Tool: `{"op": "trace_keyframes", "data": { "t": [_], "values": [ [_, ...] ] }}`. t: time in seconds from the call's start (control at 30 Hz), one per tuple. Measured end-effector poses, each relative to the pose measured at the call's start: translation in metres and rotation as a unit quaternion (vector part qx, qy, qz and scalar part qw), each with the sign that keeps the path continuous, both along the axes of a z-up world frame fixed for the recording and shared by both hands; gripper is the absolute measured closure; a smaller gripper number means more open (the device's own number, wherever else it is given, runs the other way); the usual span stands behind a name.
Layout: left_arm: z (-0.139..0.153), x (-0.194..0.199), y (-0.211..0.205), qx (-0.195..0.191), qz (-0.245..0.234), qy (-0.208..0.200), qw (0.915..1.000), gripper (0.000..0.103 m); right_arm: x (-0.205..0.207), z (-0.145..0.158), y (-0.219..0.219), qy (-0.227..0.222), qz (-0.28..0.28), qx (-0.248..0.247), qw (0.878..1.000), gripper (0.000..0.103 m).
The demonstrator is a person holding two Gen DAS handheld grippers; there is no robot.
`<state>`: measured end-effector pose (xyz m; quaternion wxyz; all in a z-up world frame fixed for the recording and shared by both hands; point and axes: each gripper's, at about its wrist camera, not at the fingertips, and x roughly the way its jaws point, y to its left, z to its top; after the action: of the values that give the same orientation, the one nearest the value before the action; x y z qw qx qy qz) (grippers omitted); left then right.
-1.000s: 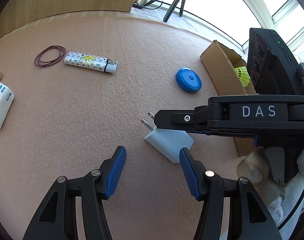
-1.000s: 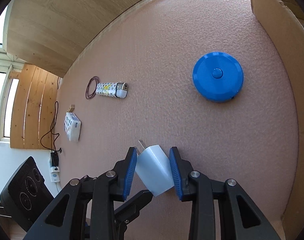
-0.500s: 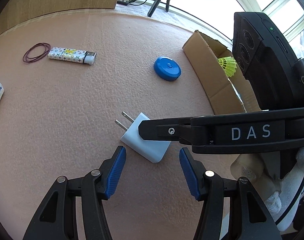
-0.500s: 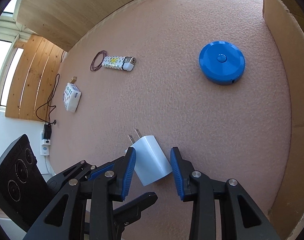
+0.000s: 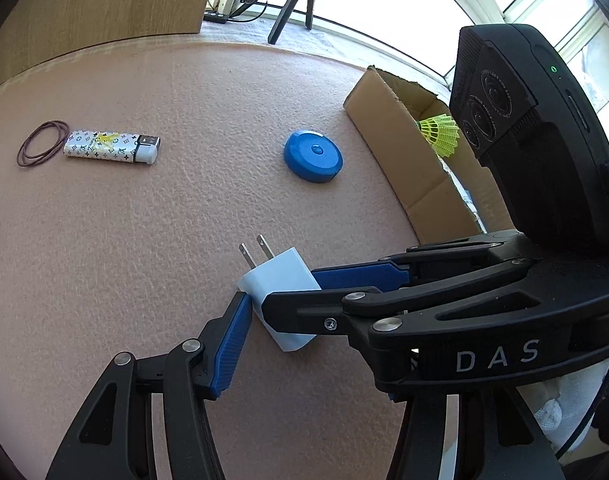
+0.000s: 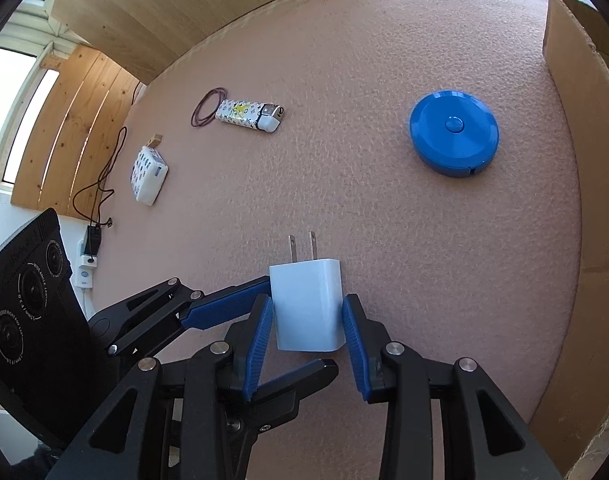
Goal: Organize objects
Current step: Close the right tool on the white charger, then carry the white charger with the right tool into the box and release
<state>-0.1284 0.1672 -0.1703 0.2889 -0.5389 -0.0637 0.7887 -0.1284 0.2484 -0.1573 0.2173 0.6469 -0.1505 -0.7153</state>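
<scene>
Pink foam table (image 6: 384,80) is carrying our light, rigid, slick white charger (image 6: 306,304); we are pinching its flat sides with the right gripper (image 6: 307,334), the left gripper (image 5: 304,320) spread alongside.

Grippers crowd the charger; open mat lies beyond it

In the right wrist view, the right gripper (image 6: 307,336) straddles the charger (image 6: 305,304), the left gripper (image 6: 260,332) pressing in from the lower left, so no room remains on those sides. Above the prongs the mat (image 6: 344,120) is bare up to the centre of the frame. The blue disc (image 6: 454,133) sits at upper right, near the box (image 6: 584,160) wall that closes off the whole right edge. The lighter (image 6: 250,115) and rubber bands (image 6: 208,112) lie touching at upper left, a white packet (image 6: 148,174) below them, with a clear lane between these and the disc.
</scene>
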Motion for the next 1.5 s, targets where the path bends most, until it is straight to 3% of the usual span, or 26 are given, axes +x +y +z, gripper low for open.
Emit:
{"op": "trace_keyframes", "data": {
  "t": [0.47,0.97,1.5],
  "values": [
    [-0.001,-0.004,-0.002,0.018,0.007,-0.001,0.9998,0.045,-0.003,0.0,0.004,-0.002,0.014,-0.007,1.0,0.067],
    [0.039,0.005,0.013,0.035,-0.02,0.048,0.998,0.045,0.0,0.032,0.032,0.037,-0.029,-0.008,0.999,0.069],
    [0.097,-0.003,0.093,0.053,-0.098,0.096,0.9892,0.045,0.011,0.091,0.107,0.09,-0.096,0.019,0.991,0.069]
  ]
}}
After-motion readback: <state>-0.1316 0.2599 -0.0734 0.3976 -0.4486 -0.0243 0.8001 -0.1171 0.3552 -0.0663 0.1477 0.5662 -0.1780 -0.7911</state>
